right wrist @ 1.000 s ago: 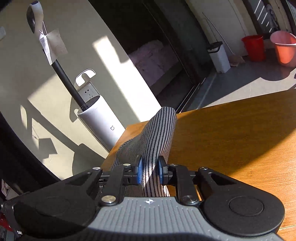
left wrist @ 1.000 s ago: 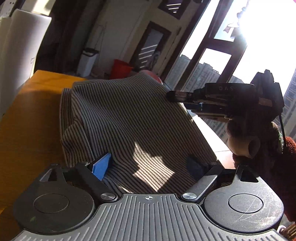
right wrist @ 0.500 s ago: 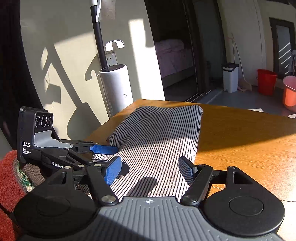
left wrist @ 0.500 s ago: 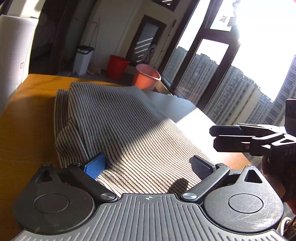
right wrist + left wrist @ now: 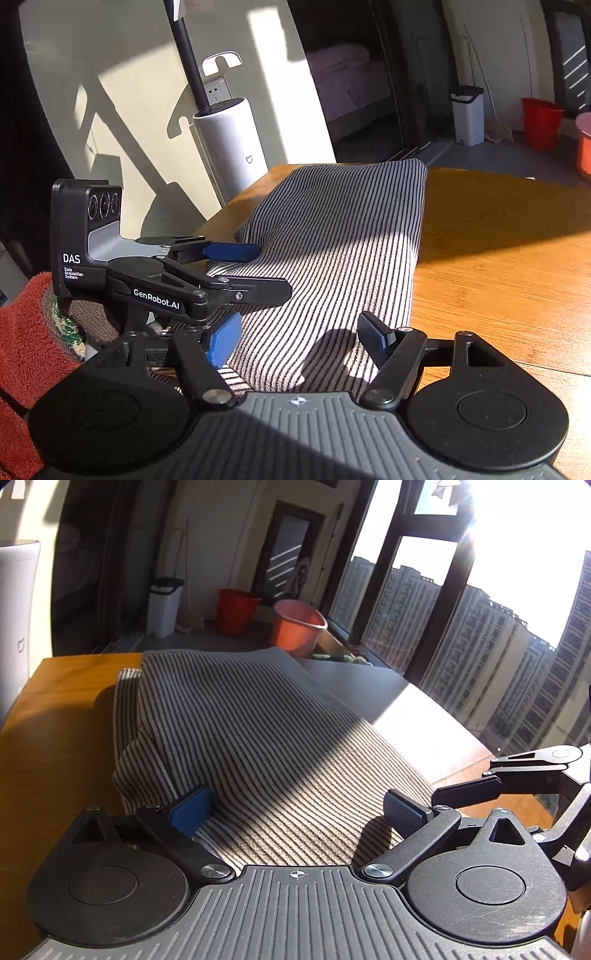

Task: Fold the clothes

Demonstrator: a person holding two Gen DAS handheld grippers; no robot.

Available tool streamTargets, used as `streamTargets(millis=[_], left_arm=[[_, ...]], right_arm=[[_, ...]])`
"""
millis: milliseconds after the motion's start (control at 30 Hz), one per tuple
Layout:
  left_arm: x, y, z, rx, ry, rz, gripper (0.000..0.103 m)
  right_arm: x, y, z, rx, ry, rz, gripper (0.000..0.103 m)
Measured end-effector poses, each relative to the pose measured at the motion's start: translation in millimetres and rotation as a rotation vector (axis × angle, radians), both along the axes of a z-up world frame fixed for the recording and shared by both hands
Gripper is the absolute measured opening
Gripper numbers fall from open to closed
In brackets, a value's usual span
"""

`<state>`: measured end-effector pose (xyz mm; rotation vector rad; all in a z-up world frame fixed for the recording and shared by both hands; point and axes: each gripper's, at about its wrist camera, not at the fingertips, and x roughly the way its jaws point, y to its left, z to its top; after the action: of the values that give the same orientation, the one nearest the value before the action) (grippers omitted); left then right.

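**Striped garment lying folded on table, both grippers released**

We find the striped garment [image 5: 258,738] lying folded on the wooden table [image 5: 55,738], running from the lower centre of the left wrist view up to the middle of the frame; a narrower layer shows beneath its left edge.

The left gripper [image 5: 295,808] stands with its jaws spread wide over the near end of the cloth, its pads clear of the fabric.

The right gripper [image 5: 299,339] has its jaws opening (the cloth lies between them, not pinched).

In the right wrist view the left gripper sits at middle left, held by a hand in a red sleeve [image 5: 22,332].

A white cylinder [image 5: 232,155] stands beyond the table's far edge.
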<state>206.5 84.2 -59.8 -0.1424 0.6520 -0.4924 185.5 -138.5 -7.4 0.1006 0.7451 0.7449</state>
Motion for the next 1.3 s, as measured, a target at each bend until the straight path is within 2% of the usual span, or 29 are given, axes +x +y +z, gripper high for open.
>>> streamTargets(millis=[133, 233, 300, 400, 467, 500, 533, 567, 600, 667, 767, 800, 900, 933, 1033, 1100, 1133, 1167, 1200, 1300], left_arm=[[-0.2, 2.8, -1.7, -0.013, -0.002, -0.004, 0.103], [-1.5, 4.6, -2.3, -0.028, -0.004, -0.002, 0.103], [-1.1, 5.4, -2.3, -0.038, -0.005, 0.0, 0.103], [0.0, 6.1, -2.1, -0.052, -0.005, 0.004, 0.103], [0.7, 6.7, -2.1, -0.056, -0.005, 0.005, 0.103], [1.0, 7.0, -2.1, -0.058, -0.005, 0.005, 0.103], [1.3, 7.3, -2.2, -0.06, -0.004, 0.005, 0.103], [1.3, 7.7, -2.2, -0.063, -0.004, 0.007, 0.103], [1.1, 8.3, -2.3, -0.066, -0.004, 0.009, 0.103], [1.2, 9.0, -2.5, -0.07, -0.003, 0.011, 0.103], [2.0, 9.8, -2.9, -0.077, -0.002, 0.01, 0.103], [2.2, 10.0, -3.0, -0.079, -0.001, 0.01, 0.103], [2.9, 11.1, -3.8, -0.085, -0.001, 0.012, 0.103], [2.3, 11.7, -3.7, -0.089, -0.001, 0.013, 0.103], [2.1, 13.2, -4.1, -0.096, -0.002, 0.017, 0.103], [2.5, 14.5, -4.4, -0.102, -0.001, 0.018, 0.103], [2.8, 14.9, -4.6, -0.104, -0.001, 0.018, 0.103], [3.0, 15.3, -4.8, -0.106, 0.0, 0.018, 0.103], [3.7, 16.3, -5.3, -0.109, 0.001, 0.017, 0.103], [4.2, 20.6, -7.0, -0.126, 0.002, 0.021, 0.103]], right_arm=[[55.0, -15.5, 11.7, 0.091, -0.005, -0.144, 0.072], [108.4, -12.4, 0.9, 0.124, -0.005, -0.261, 0.072], [138.3, -7.8, -13.6, 0.161, 0.027, -0.312, 0.072], [168.5, 3.7, -37.4, 0.231, 0.123, -0.318, 0.072], [176.7, 16.6, -49.8, 0.232, 0.176, -0.297, 0.07], [174.6, 23.1, -49.7, 0.224, 0.169, -0.28, 0.06], [171.9, 29.2, -48.5, 0.215, 0.157, -0.263, 0.053], [166.5, 33.4, -42.0, 0.204, 0.125, -0.245, 0.037], [159.4, 36.2, -33.5, 0.203, 0.083, -0.224, 0.026], [142.4, 37.6, -11.0, 0.22, -0.01, -0.187, 0.02], [127.7, 45.8, 9.4, 0.083, -0.146, -0.217, 0.017], [129.6, 51.4, 7.5, -0.009, -0.184, -0.223, 0.017], [144.9, 59.0, -20.6, -0.256, -0.207, -0.272, 0.016], [148.7, 58.5, -30.4, -0.317, -0.204, -0.289, 0.016], [141.3, 32.9, -38.2, -0.216, -0.126, -0.318, 0.019], [120.9, 18.6, -28.8, -0.133, -0.119, -0.294, 0.036], [105.5, 14.3, -23.2, -0.123, -0.142, -0.264, 0.041], [90.0, 10.0, -17.7, -0.112, -0.165, -0.234, 0.055], [74.5, 6.1, -12.3, -0.102, -0.187, -0.203, 0.064], [26.7, 0.4, -1.5, -0.06, -0.226, -0.103, 0.074]])
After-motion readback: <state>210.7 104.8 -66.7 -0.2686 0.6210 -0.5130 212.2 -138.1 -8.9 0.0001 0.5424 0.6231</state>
